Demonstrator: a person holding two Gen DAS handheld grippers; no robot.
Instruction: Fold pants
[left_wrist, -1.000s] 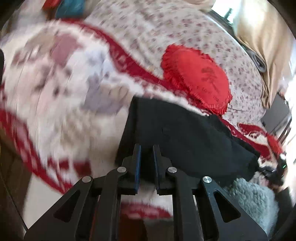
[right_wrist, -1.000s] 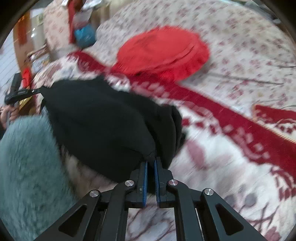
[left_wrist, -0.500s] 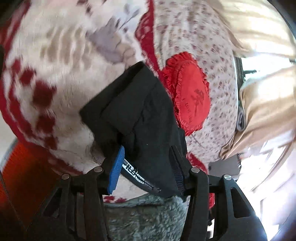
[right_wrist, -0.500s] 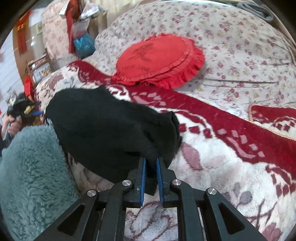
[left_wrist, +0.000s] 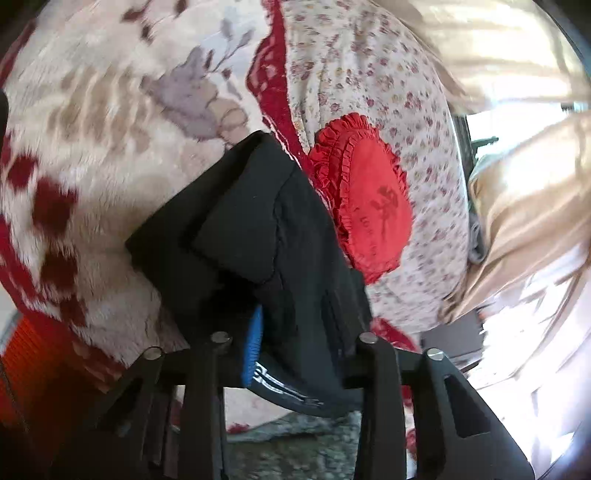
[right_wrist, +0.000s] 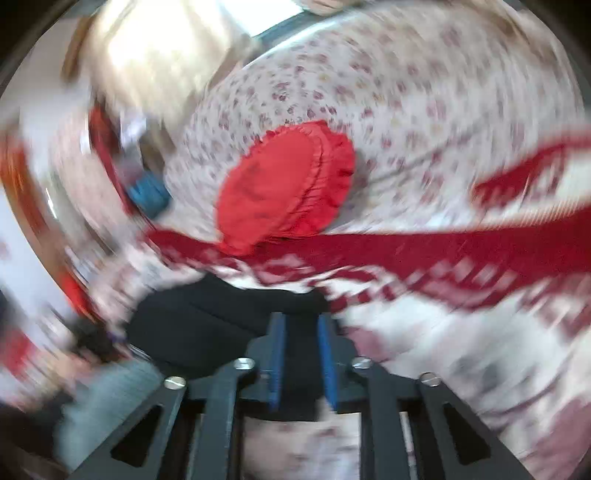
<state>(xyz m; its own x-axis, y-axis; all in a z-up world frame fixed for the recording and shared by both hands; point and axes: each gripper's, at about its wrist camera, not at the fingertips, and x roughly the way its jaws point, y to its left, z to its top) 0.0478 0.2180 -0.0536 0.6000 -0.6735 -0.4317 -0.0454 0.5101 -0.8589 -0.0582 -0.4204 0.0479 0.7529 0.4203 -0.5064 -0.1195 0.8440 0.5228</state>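
The black pants lie folded into a small stack on the plush cream and red blanket. My left gripper is open, its fingers on either side of the near end of the stack, where a white logo shows. In the blurred right wrist view the pants lie just ahead. My right gripper is open, its blue pads apart with a black fold between them.
A round red frilled cushion lies on the floral bedspread just beyond the pants; it also shows in the right wrist view. A grey-green fluffy fabric lies below the pants. Cream curtains hang at the right.
The left gripper opened and swung over the pants' end, then narrowed a little around it. The right gripper opened from its pinch on the pants and is moving fast.
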